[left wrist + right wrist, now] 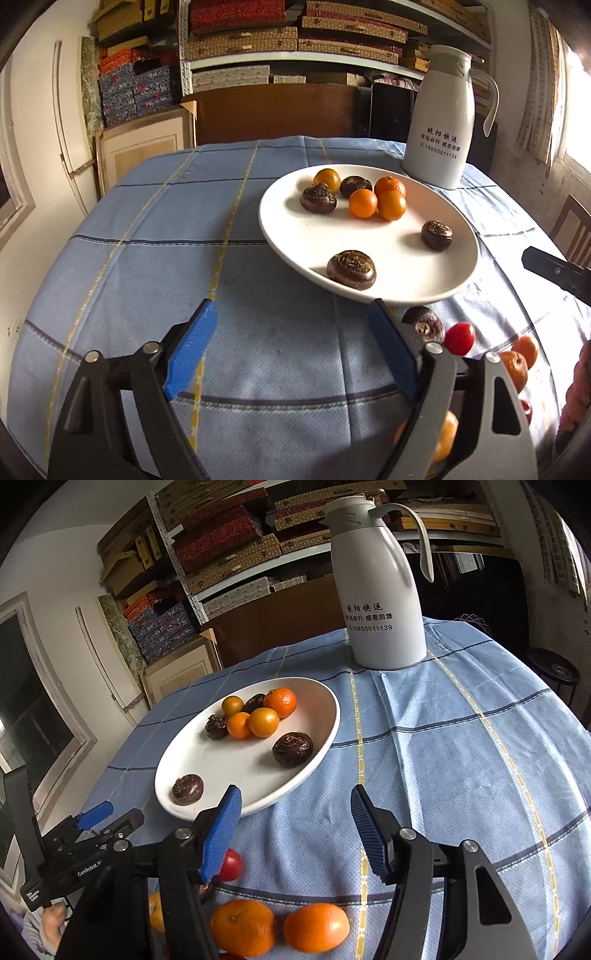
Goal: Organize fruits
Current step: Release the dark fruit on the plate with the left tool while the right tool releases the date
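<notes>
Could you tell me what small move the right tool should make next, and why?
Probably lower the right tool, which is open and empty, onto the nearest orange. Several fruits already lie in the white plate, while that orange lies loose on the tablecloth just below the tool.

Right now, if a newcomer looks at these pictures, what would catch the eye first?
Probably the white plate on the blue checked tablecloth, holding small orange fruits and dark brown ones. Behind it stands a tall white jug, and two larger oranges lie loose on the cloth near the right gripper.
</notes>
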Tool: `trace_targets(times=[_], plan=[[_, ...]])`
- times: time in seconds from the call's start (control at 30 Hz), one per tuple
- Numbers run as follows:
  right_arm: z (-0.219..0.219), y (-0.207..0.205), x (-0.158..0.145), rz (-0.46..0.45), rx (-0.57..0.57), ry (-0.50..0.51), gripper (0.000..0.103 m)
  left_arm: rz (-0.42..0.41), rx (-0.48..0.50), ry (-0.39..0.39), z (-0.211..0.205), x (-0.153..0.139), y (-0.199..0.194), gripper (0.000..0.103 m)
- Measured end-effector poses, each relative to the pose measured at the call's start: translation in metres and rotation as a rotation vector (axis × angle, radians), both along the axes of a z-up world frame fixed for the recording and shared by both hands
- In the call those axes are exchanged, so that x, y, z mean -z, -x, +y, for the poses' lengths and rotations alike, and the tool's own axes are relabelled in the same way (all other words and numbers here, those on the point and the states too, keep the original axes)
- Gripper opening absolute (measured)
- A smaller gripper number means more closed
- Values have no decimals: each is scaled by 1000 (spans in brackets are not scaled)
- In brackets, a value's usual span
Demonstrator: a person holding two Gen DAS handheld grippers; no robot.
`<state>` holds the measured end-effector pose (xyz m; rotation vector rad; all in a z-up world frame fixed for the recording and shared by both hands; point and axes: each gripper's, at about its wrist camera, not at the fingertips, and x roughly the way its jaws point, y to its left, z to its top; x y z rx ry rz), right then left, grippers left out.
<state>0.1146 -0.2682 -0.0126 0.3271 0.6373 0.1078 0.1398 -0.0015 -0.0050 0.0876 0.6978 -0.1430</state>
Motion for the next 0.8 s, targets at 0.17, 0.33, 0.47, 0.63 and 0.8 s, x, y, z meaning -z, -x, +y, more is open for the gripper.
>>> trace_targets(times=[0.17,0.33,0.47,0.63,0.8], plan=[[1,37,6,-25,10,23,68,-50,-8,-29,1,-4,31,90],[3,70,5,-68,16,32,71,-73,-8,-35,4,-5,57,91],[7,82,5,-82,6,50,73,-83,-10,-23,6,-7,66,92],[12,82,5,-73,-7,72,74,-77,-9,-29,5,-7,66,93],[10,81,7,-60,-2,64,75,-68,3,-33,2,-5,66,93]])
